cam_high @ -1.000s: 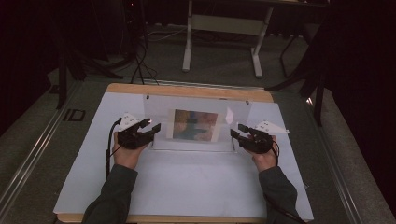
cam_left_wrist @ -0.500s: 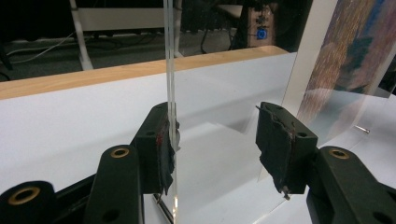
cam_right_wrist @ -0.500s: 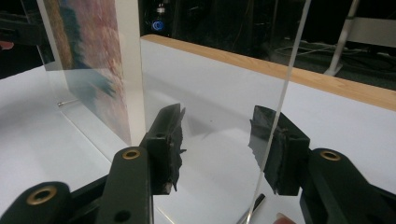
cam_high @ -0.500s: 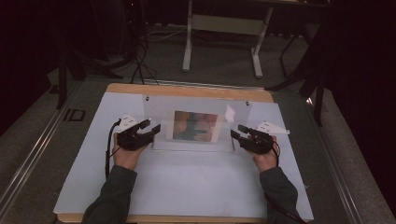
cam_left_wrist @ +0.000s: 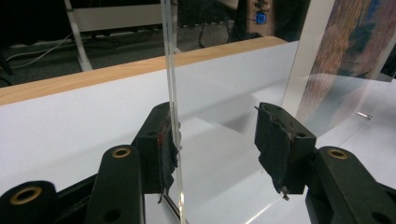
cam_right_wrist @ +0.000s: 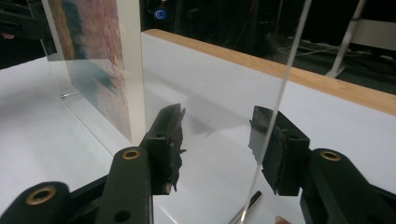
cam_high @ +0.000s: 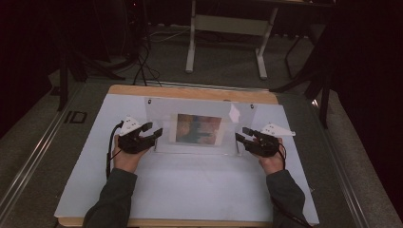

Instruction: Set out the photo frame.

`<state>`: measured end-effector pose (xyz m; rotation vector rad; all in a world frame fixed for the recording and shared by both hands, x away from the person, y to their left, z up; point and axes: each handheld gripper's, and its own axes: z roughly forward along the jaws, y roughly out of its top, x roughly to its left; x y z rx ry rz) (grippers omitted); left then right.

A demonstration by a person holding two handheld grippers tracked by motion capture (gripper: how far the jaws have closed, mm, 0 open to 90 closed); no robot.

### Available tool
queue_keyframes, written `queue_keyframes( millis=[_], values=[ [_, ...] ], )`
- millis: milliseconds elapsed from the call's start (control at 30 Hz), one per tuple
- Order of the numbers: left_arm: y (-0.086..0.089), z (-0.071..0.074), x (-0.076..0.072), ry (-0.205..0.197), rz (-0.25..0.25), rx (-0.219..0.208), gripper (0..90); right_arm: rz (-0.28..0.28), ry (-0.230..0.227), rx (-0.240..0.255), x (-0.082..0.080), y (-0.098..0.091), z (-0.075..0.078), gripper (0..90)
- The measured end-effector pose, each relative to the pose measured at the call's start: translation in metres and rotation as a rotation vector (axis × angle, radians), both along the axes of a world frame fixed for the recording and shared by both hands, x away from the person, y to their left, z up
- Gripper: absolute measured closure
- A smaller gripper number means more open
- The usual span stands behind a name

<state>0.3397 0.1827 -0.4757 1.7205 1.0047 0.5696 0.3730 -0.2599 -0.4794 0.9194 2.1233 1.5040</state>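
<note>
Evidently, clear upright acrylic frame (cam_high: 197,130) with colourful picture insert (cam_high: 198,128) flanked at both ends. Left gripper (cam_left_wrist: 217,140) spread, panel edge beside one pad, unpinched. Right gripper (cam_right_wrist: 217,140) likewise spread around opposite edge. Two-sided placement judged preparation for steady lift off white table (cam_high: 190,190).

Left gripper (cam_high: 153,133) and right gripper (cam_high: 241,135) face inward, jaws parted wide

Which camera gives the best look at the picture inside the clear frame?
The high view: it faces the picture nearly head-on, whole, in the clear frame between the two grippers. The left gripper view catches the picture as a slanted strip at its right edge, and the right gripper view shows it obliquely at its left, cut off.
</note>
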Motion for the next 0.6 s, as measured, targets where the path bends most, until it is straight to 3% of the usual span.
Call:
queue_keyframes(
  millis=[300,600],
  values=[
    [0.013,0.006,-0.004,-0.013,0.022,-0.04,48.1,-0.004,0.005,0.023,-0.001,-0.015,0.006,50.4],
    [0.033,0.012,-0.008,-0.016,0.023,-0.052,48.5,0.011,0.037,0.011,-0.001,-0.035,0.006,50.4]
  ],
)
